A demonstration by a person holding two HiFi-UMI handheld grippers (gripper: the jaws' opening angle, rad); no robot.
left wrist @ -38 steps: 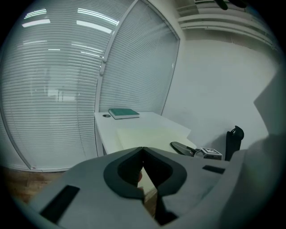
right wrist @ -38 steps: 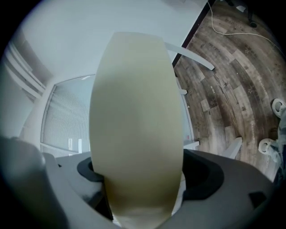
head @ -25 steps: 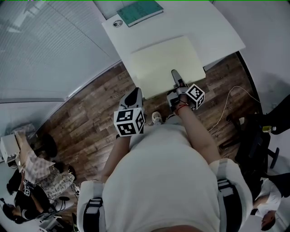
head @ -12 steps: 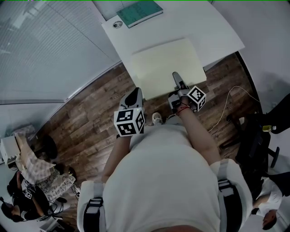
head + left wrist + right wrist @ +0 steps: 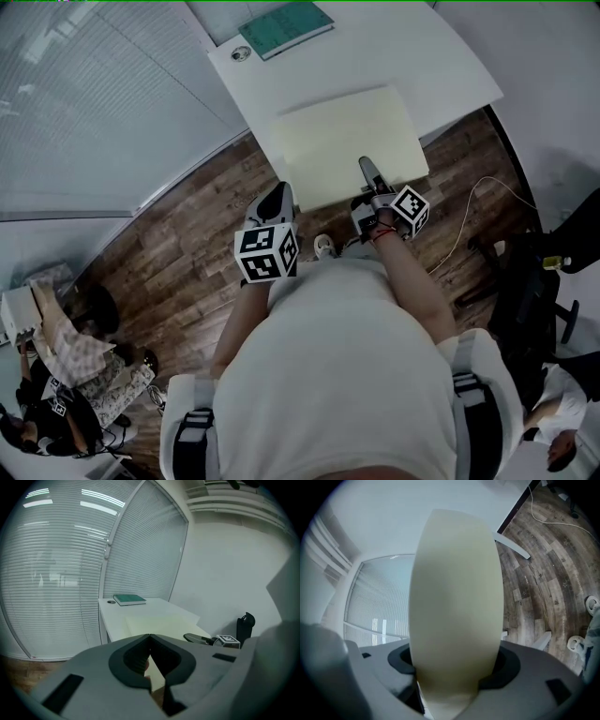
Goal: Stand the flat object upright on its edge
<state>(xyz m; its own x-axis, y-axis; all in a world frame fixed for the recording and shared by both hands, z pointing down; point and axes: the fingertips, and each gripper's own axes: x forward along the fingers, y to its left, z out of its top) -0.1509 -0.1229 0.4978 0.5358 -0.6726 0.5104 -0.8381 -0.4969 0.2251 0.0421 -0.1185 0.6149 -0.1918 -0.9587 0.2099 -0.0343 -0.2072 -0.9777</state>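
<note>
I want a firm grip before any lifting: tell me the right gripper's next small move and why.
Probably finish closing the right gripper on the near edge of the cream board before lifting. Its jaws are closing with the board between them, not evidently clamped yet, and the board lies flat on the white table. The left gripper, jaws together and empty, hangs off the table.

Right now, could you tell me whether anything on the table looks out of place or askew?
Only the cream board: it overhangs the near edge of the table, where the jaws of the right gripper are closing around it.
</note>
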